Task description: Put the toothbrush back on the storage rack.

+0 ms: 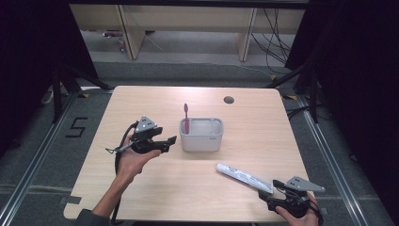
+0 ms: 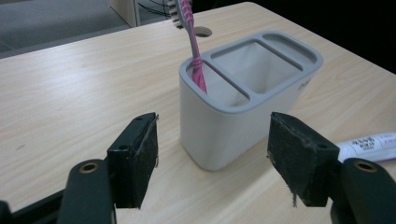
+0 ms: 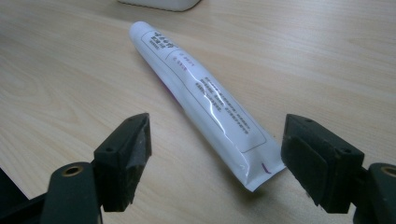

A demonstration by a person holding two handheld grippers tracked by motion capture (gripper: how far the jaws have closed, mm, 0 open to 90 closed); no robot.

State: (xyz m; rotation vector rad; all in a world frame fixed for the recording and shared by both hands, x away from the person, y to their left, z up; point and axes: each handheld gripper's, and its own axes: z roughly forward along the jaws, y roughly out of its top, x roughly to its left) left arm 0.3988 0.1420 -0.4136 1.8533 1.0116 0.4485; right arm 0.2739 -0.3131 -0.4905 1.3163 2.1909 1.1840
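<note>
Wooden table (image 1: 155,188) w/ grey three-slot holder (image 1: 201,135) mid-table; pink toothbrush (image 1: 186,117) upright in its 9 o'clock slot. Left gripper view adds slot dividers. Toothpaste tube (image 1: 244,177) lies flat at 5 o'clock from holder. Left gripper (image 1: 165,143), 9 o'clock of holder, jaws apart, empty. Right gripper (image 1: 269,195) jaws apart; right gripper view shows tube's crimped end (image 3: 261,170) between them, untouched.

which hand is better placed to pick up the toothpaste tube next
Right. The right tool sits open with the tube's flat end just ahead of its jaws. The left tool faces the holder, far from the tube.
</note>
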